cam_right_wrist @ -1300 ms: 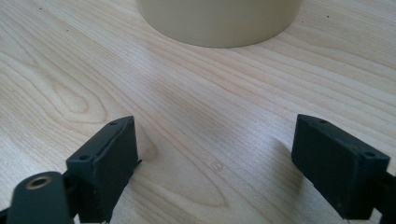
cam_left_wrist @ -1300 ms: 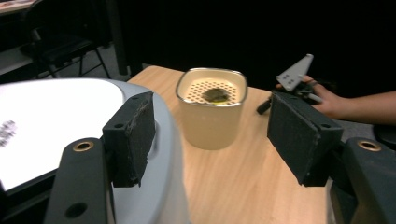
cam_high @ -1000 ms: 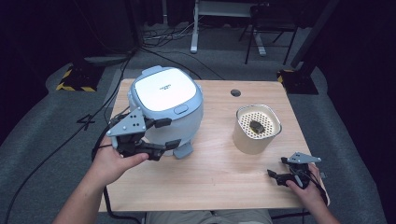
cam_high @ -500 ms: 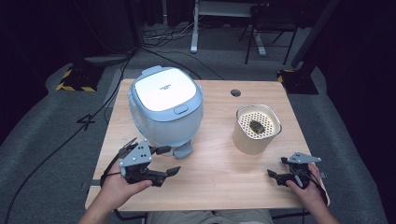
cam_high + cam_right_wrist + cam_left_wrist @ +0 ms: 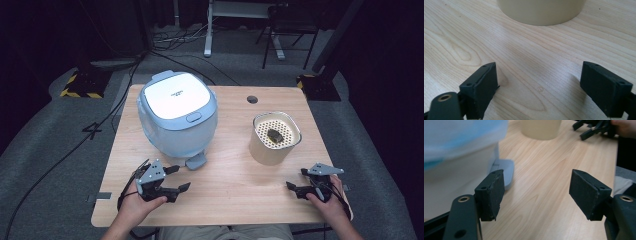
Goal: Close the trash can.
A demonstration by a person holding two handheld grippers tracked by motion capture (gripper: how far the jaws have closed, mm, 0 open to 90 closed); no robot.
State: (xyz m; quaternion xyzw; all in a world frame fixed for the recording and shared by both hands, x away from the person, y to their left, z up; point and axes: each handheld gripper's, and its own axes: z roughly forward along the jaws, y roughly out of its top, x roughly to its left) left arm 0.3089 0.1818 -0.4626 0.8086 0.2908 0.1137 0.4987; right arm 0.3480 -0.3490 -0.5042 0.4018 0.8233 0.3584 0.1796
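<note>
The worktop [image 5: 230,150] is carrying two big things. The pale blue rice cooker [image 5: 177,117] is sitting in the upper left part of the high view with its white lid shut and its grey latch tab [image 5: 196,161] pointing toward the person. The cream pot [image 5: 275,137] is standing right of centre, its perforated insert holding a small dark lump [image 5: 274,134] that is too small to identify.

The left gripper [image 5: 176,179] is hovering at the lower left of the high view, just below the cooker's front, with its jaws spread apart and gripping nothing. In the left gripper view the latch tab [image 5: 505,172] is lying just beyond the left pad, still apart from it. The right gripper [image 5: 296,181] is resting low at the lower right of the high view, also spread wide and empty, and in the right gripper view the cream pot [image 5: 541,11] is standing straight ahead, well apart from the pads.

The work in hand is probably opening the cooker. To do it well, the left gripper should be coming in square to the cooker's front rather than at a slant, pressing the release button [image 5: 193,118] on the lid's near edge firmly and centrally, without pushing the body backward across the smooth wood. The right gripper should be staying clear of the pot.

A small dark line of writing [image 5: 176,93] is showing on the white lid, likely a brand mark, but it is too small to read.
</note>
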